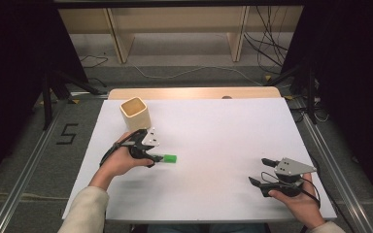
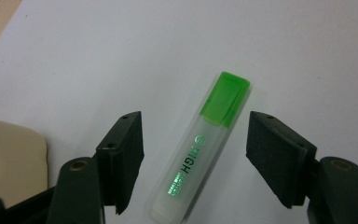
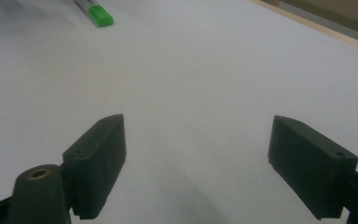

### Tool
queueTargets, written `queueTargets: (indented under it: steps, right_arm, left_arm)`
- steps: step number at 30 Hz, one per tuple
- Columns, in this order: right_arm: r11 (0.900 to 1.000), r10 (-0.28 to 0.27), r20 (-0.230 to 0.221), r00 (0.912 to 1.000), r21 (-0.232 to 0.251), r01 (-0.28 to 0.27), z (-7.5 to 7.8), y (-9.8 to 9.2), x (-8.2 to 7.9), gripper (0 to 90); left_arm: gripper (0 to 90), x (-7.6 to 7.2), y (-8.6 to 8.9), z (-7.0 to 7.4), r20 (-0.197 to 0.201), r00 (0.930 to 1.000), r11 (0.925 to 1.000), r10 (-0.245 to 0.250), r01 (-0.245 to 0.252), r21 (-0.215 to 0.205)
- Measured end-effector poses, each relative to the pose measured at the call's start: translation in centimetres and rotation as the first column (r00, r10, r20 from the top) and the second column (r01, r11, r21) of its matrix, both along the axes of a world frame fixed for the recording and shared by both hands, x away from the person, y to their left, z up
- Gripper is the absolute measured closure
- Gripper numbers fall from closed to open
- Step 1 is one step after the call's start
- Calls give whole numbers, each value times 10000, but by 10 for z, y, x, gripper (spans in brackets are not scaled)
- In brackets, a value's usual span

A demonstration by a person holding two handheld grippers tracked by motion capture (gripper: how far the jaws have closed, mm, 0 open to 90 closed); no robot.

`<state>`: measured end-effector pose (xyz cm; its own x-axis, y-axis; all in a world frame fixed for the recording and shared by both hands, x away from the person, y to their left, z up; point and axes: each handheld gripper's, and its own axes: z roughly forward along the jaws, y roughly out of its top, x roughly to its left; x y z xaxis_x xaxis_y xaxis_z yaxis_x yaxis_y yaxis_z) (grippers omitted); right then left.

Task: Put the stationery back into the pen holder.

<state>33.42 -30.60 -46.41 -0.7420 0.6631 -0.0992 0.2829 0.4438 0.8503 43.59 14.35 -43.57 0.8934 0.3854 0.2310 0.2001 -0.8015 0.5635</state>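
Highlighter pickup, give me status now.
Left gripper open, fingers astride the green highlighter, not touching. Highlighter flat on white table. Right gripper open, idle. Beige cup behind left hand; nothing blocking.

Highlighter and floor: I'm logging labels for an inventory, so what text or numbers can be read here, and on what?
"HIGH" – along the highlighter barrel, left gripper view.
Smaller print beside it on the barrel – too small to read.
"5" – black mark on the floor left of the table, high view.
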Motion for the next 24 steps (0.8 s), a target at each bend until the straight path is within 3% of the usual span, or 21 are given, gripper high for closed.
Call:
queueTargets:
  steps: [4, 8, 15, 17, 20, 21, 24]
  right_arm:
    - [10000, -9, -58, 10000, -30, 9, 0, 1, 0, 197]
    - [10000, 0, -56, 10000, -32, 0, 0, 1, -1, 197]
    - [10000, 14, -80, 10000, -27, -14, 0, 1, -1, 197]
    - [10000, 11, -79, 10000, -22, -11, 0, 1, -1, 197]
    - [10000, -1, -99, 10000, -25, 1, 0, 1, -1, 197]
    - [10000, -1, -99, 10000, -25, 1, 0, 1, -1, 197]
    - [10000, 38, -55, 10000, -37, -39, 0, 1, -1, 197]
  left_arm:
    - [420, 8, -4, 2, -140, 9981, 9953, -592, 601, 760]
    - [413, 14, -11, 3, -418, 9929, 9814, -1117, 1168, 1523]
    - [414, 22, -16, -2, -768, 9853, 9616, -1526, 1659, 2188]
    - [431, 24, -17, -3, -813, 9862, 9632, -1439, 1584, 2173]
    - [573, 27, -17, -3, -848, 9911, 9738, -1030, 1179, 1944]
    - [573, 28, -18, -3, -821, 9924, 9788, -921, 1054, 1758]
    - [741, 31, -22, -1, -686, 9967, 9892, -444, 535, 1365]
